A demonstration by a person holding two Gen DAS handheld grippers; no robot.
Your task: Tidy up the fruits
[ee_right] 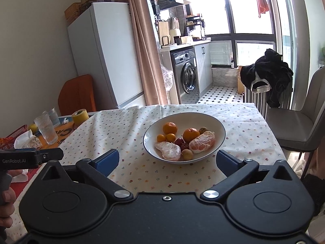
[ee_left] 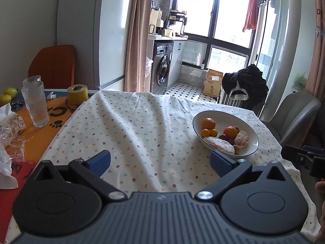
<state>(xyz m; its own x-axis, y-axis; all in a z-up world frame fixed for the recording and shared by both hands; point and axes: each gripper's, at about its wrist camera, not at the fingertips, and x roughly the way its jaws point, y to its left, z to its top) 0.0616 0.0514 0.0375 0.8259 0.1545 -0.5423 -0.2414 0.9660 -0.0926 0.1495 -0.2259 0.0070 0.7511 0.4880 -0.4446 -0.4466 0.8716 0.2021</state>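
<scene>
Right wrist view: our right tongs [ee_right: 167,160] gape empty just short of the bowl [ee_right: 220,129], left tongs [ee_left: 160,160] likewise spread; 2 peeled segments [ee_right: 202,142] look soft, so we would pinch their midsections lightly.

Daylight poured through the far windows [ee_left: 223,14], which were blown out to white, and cast soft diagonal shadows across the tablecloth [ee_left: 130,126]. Fisheye distortion bent the room's edges and darkened the corners; focus was sharp in both views.
</scene>
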